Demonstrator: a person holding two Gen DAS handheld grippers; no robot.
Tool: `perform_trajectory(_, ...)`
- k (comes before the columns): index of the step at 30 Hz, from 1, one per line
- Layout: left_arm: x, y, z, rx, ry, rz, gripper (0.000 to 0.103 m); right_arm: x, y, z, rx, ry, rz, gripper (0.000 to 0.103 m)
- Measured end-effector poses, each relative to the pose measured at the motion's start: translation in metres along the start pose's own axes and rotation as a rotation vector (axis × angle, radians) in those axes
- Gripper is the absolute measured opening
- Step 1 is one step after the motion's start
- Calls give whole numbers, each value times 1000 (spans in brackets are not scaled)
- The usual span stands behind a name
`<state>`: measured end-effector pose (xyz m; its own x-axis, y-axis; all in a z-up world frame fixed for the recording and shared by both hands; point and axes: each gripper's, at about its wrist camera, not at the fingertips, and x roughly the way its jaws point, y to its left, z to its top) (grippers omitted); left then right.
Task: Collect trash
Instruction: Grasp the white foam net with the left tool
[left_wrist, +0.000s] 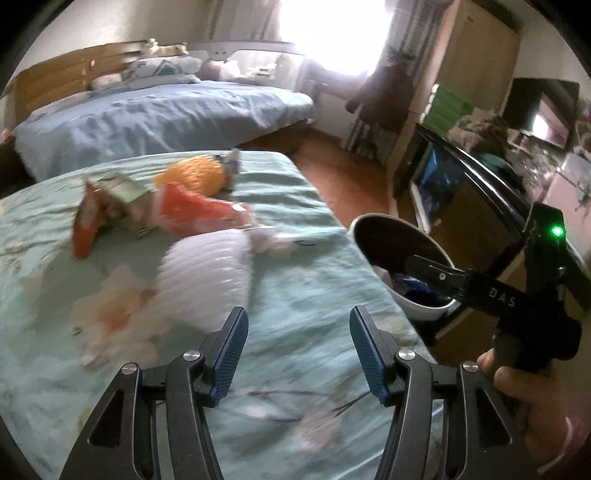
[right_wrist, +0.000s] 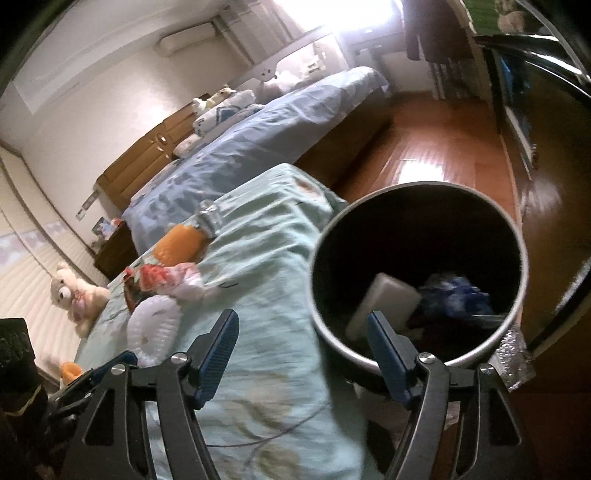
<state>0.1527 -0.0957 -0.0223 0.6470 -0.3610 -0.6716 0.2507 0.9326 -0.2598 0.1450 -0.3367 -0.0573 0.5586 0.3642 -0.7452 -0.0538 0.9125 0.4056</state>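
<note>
Trash lies blurred on the teal floral bed sheet: a white ribbed cup, a red snack wrapper, an orange bottle and an orange-red packet. My left gripper hovers open and empty over the sheet, just short of the white cup. Beside the bed stands a round bin with a white box and a blue crumpled wrapper inside. My right gripper stands open and empty over the bin's near rim. The cup and wrapper lie to its left.
A second bed with a blue cover lies beyond, with wooden floor between the beds. A dark glass-fronted cabinet stands right of the bin. A teddy bear sits at the bed's far left. A person's hand holds the right gripper.
</note>
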Motion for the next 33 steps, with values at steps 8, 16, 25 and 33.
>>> perform_trajectory(8, -20, 19, -12, -40, -22, 91, 58, 13, 26, -4, -38, 26, 30, 73)
perform_trajectory(16, -5, 27, -4, -75, -2, 131, 57, 26, 47, -4, -79, 47, 55, 73)
perform_trajectory(25, 17, 39, 1, -45, 24, 117, 22, 52, 73, -4, -130, 90, 91, 73)
perform_trajectory(33, -7, 68, -1, -100, -35, 145, 9, 84, 99, 2, -194, 125, 118, 73)
